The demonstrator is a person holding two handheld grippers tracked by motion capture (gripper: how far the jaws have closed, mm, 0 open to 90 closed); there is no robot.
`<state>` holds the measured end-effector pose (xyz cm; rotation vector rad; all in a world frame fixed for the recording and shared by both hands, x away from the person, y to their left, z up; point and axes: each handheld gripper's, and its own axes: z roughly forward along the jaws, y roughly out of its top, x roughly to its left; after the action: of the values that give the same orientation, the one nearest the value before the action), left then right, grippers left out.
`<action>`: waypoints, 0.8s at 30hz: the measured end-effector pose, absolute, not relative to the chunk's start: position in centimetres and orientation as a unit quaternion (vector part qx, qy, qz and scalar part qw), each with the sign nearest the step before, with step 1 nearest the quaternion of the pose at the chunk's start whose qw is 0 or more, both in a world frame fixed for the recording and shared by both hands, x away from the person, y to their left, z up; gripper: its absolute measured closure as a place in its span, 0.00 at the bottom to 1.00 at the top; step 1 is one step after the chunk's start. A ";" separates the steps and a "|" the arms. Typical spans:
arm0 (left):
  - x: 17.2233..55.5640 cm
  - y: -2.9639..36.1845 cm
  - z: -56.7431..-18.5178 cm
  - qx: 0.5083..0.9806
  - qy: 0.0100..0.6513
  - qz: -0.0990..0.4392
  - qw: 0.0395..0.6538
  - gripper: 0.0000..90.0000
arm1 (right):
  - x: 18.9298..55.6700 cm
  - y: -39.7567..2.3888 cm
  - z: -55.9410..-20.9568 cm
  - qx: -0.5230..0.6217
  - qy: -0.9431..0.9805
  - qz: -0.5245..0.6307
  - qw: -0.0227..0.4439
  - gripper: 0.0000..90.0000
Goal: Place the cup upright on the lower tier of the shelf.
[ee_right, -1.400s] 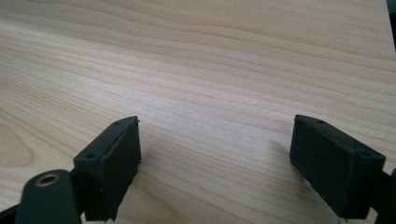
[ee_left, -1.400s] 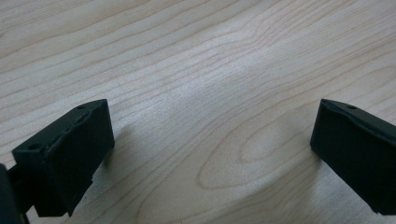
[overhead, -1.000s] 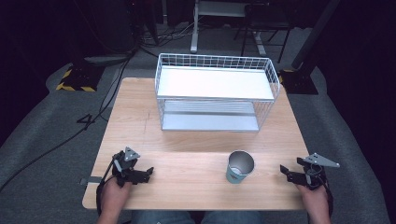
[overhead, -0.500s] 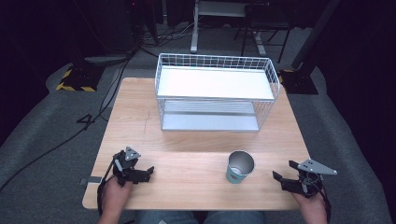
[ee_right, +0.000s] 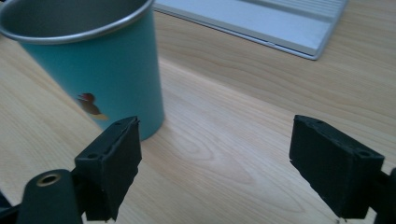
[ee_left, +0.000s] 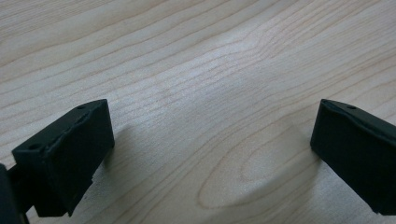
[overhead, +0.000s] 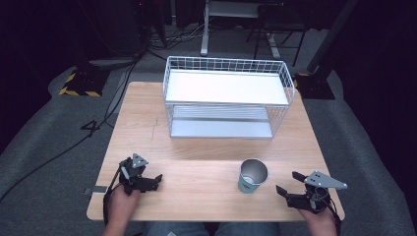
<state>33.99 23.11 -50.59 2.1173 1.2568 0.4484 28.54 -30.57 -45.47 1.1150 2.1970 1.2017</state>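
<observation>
A teal metal cup point(overhead: 253, 175) stands upright on the wooden table point(overhead: 196, 147), right of centre near the front. My right gripper point(overhead: 288, 183) is open, low over the table just right of the cup and pointing at it. In the right gripper view the cup point(ee_right: 93, 60) stands beyond the left jaw, outside the gap of the gripper point(ee_right: 215, 140). My left gripper point(overhead: 156, 180) is open near the front left of the table. Its view has the gripper point(ee_left: 212, 121) with jaws wide apart over bare wood point(ee_left: 210, 70).
A white wire rack point(overhead: 226, 96) with two shelves stands at the back centre of the table; its lower shelf point(ee_right: 261, 23) lies beyond the cup. Dark floor with cables surrounds the table.
My right gripper has moved left toward the cup and slightly nearer the front edge. The left gripper and the cup have stayed put.
</observation>
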 end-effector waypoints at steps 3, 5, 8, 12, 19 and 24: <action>34.0 23.1 -50.6 0.804 0.476 0.170 0.313 0.00 | 28.4 -29.5 -45.4 0.387 0.793 0.432 0.189 0.19; 34.0 23.1 -50.6 0.803 0.477 0.170 0.314 0.00 | 28.3 -29.0 -45.4 0.382 0.796 0.432 0.185 0.19; 34.0 23.1 -50.6 0.803 0.477 0.171 0.314 0.00 | 28.3 -28.5 -45.4 0.375 0.798 0.434 0.184 0.18; 34.0 23.1 -50.6 0.803 0.477 0.170 0.314 0.00 | 28.4 -27.5 -45.7 0.363 0.803 0.438 0.176 0.16; 34.0 23.1 -50.6 0.803 0.477 0.170 0.314 0.00 | 28.7 -25.4 -46.4 0.345 0.815 0.438 0.161 0.14; 34.0 23.1 -50.6 0.804 0.476 0.170 0.313 0.00 | 28.9 -24.2 -46.8 0.332 0.820 0.437 0.162 0.13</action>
<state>33.98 23.12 -50.58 2.1204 1.2564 0.4493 28.95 -24.18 -46.79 0.9467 2.3417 1.2467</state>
